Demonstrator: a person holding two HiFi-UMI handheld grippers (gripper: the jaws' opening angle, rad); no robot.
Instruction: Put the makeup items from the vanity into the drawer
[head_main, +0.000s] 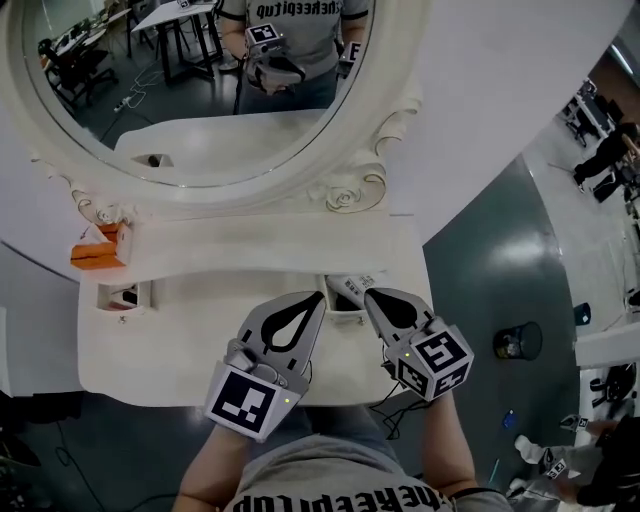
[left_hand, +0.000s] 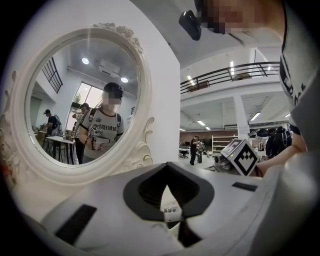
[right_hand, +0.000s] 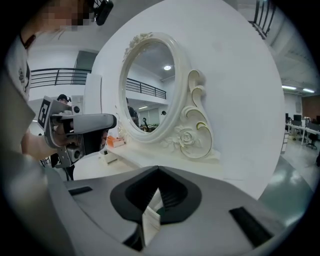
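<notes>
A white packet (head_main: 348, 287) with small print lies between the tips of both grippers over the middle of the white vanity top (head_main: 190, 345). My left gripper (head_main: 320, 297) is shut, and the packet (left_hand: 172, 212) shows between its jaws in the left gripper view. My right gripper (head_main: 370, 293) is shut too, with a thin white edge of the packet (right_hand: 150, 220) caught between its jaws. An orange box (head_main: 100, 248) and a small white item (head_main: 122, 295) sit at the left of the vanity. No drawer can be made out.
The oval mirror (head_main: 190, 90) in its carved white frame stands at the back of the vanity and reflects the person. The floor drops away to the right, where a black bin (head_main: 517, 341) stands. The vanity's front edge is just in front of the person's body.
</notes>
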